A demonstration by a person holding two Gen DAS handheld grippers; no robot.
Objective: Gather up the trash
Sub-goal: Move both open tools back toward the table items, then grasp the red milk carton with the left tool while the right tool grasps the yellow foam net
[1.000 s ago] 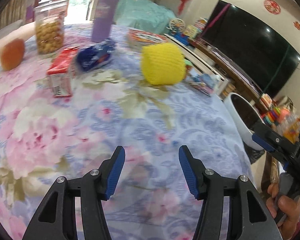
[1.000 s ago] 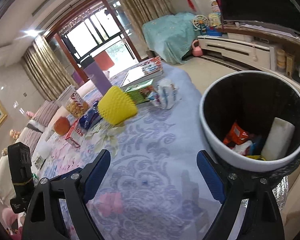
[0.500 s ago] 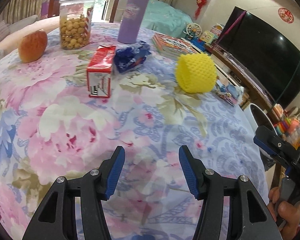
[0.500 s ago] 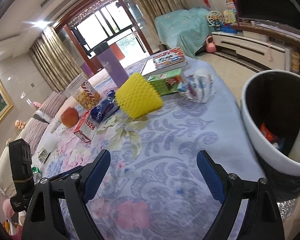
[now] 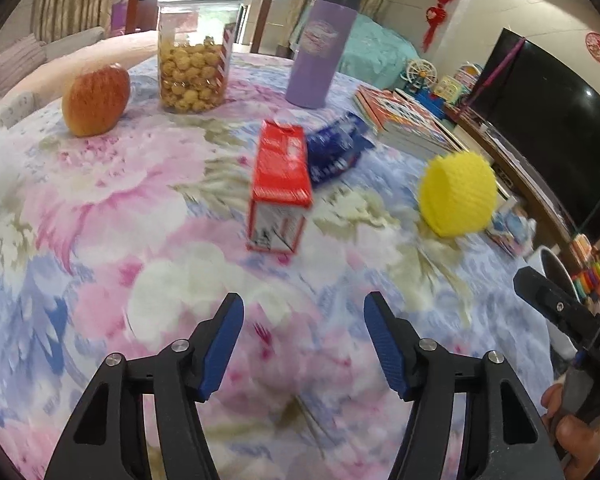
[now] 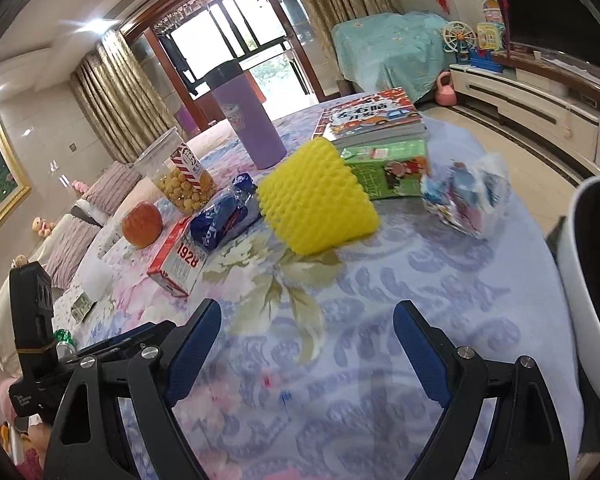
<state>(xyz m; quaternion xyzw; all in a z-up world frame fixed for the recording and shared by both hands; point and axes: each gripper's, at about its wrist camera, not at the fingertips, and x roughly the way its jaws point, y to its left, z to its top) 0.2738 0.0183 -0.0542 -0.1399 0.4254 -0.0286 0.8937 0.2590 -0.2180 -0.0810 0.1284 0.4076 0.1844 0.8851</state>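
My left gripper [image 5: 303, 334] is open and empty above the flowered tablecloth, facing a red carton [image 5: 281, 184] lying ahead of it. A blue wrapper [image 5: 334, 152] lies just behind the carton. My right gripper [image 6: 307, 344] is open and empty, facing a yellow foam sleeve [image 6: 316, 196]. The red carton [image 6: 178, 260], the blue wrapper [image 6: 224, 216] and a crumpled clear wrapper [image 6: 466, 196] also lie on the table. The white bin [image 6: 592, 280] stands at the table's right edge; its rim [image 5: 550, 268] shows in the left wrist view.
An apple [image 5: 96, 100], a jar of snacks [image 5: 194, 68], a purple tumbler [image 5: 320, 44], stacked books [image 5: 408, 124] and a green box [image 6: 388, 168] stand further back. The yellow sleeve [image 5: 456, 194] lies right of the carton. A TV and a toy shelf stand beyond the table.
Both grippers have swung left, away from the bin toward the table's middle. The bin has slid to the right edge of the right wrist view. The carton and apple are nearer the left gripper.
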